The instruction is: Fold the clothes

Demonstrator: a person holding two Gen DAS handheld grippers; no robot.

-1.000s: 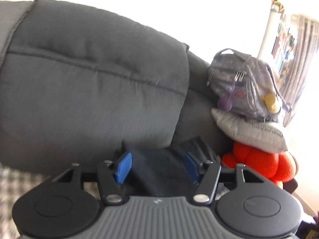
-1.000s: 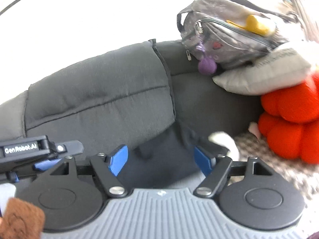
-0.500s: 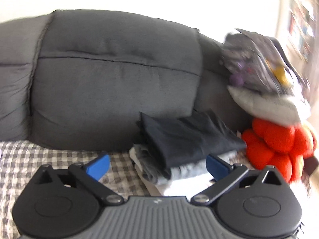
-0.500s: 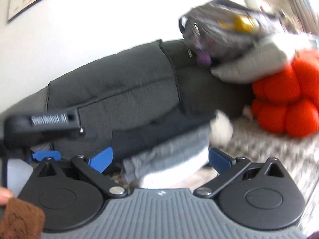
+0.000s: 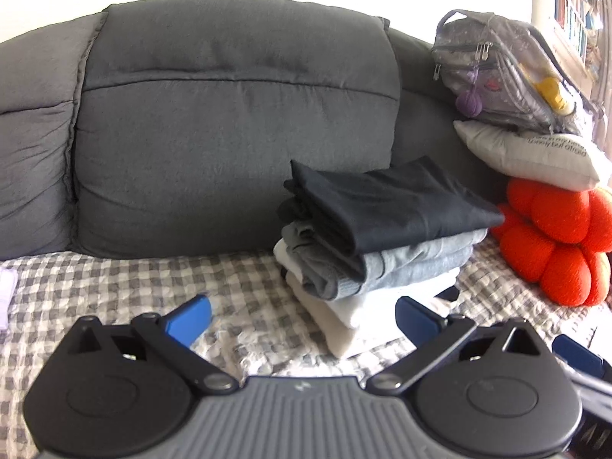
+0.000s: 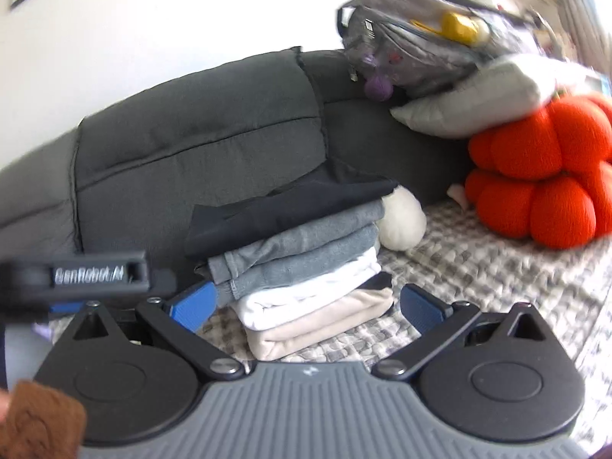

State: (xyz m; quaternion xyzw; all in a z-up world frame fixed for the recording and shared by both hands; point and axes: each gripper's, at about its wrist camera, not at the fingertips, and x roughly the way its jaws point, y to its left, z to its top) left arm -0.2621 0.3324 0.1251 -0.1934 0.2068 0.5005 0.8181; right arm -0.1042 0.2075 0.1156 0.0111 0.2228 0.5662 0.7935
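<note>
Your left gripper is wide open w/ nothing in it. It hangs just in front of the pile of folded clothes, not touching. Your right gripper is wide open too, empty, and sits right by the front of the same pile.

The pile sits on the checked blanket, close to the gray sofa back. On top is a black piece, under that gray ones, then white, then a cream one at the bottom.

A red bumpy cushion is to the right of the pile. A white pillow lies on top of it & a gray backpack sits on the pillow. A white soft ball thing is behind the pile in the right wrist view. That view is a bit blurry.
</note>
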